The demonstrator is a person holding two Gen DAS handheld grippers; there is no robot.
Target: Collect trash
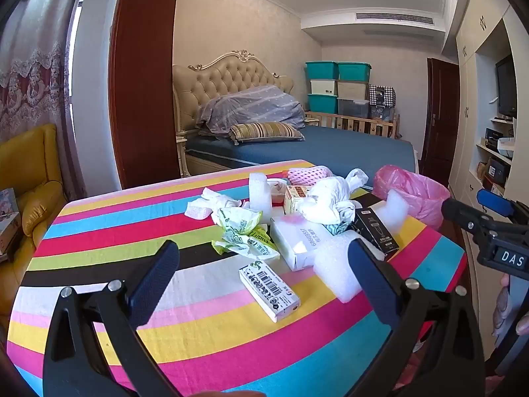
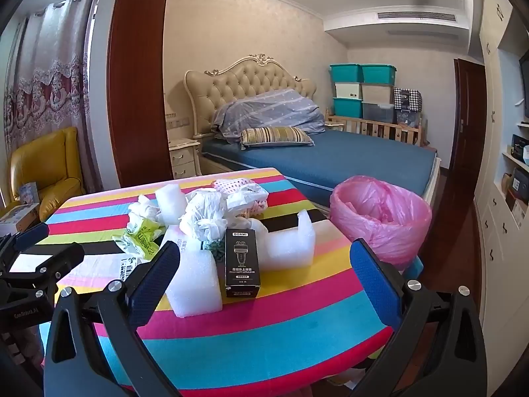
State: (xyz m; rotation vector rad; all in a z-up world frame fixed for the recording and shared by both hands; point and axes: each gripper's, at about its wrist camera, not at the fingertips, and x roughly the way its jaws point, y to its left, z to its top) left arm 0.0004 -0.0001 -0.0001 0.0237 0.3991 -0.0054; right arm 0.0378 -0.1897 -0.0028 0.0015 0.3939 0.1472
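Note:
Trash lies on a striped round table: a small white barcode box, a larger white box, a green-printed wrapper, crumpled white plastic, foam blocks and a black box. My left gripper is open and empty above the barcode box. In the right wrist view my right gripper is open and empty, with the black box and foam blocks between its fingers' line of sight. A bin with a pink bag stands right of the table.
The pink-lined bin also shows in the left wrist view. A bed lies behind the table, a yellow armchair at the left, cabinets and shelves at the right. The right gripper shows in the left view.

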